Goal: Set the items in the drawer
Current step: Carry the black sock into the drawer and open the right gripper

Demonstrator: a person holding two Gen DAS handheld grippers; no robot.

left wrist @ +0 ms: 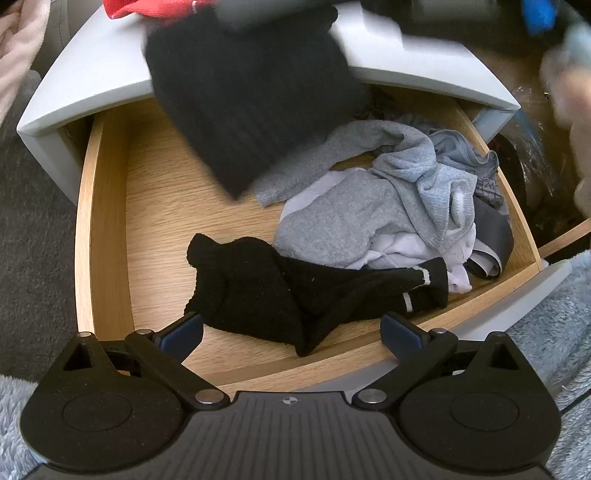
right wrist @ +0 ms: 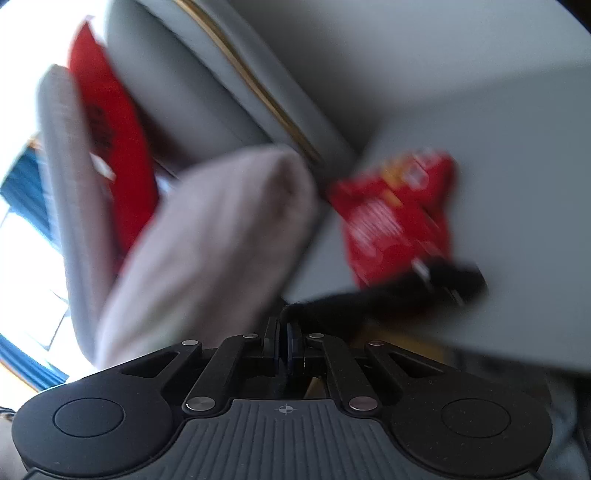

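From the left wrist view we look down into an open wooden drawer point(left wrist: 110, 206) pulled out of a grey cabinet point(left wrist: 92, 74). Our left gripper point(left wrist: 291, 332) hangs over the drawer's near edge with its jaws spread wide and nothing pressed between the blue pads; its fingers point(left wrist: 184, 330) sit on either side of a black sock pile point(left wrist: 266, 291) that lies on the drawer floor near the front. That pile shows 2 small white stripes at its right end. Behind it, toward the right side of the drawer, lies a heap of grey socks point(left wrist: 369, 206) mixed with pale lilac and grey-blue garments.

A black knitted sock point(left wrist: 243, 99), blurred, hangs in the air over the back of the drawer, partly covering the cabinet's top edge. A scrap of red fabric point(left wrist: 147, 9) shows on the cabinet top behind it.

In the right wrist view, heavily blurred, our right gripper point(right wrist: 283, 332) has its jaws pressed together on black cloth, the same black knitted sock point(right wrist: 388, 295), which trails off to the right. Beyond it lie a red snack packet point(right wrist: 395, 218) on a pale grey surface, a beige sock point(right wrist: 221, 240) and another red item point(right wrist: 110, 147) by a grey upholstered seat point(right wrist: 177, 81).
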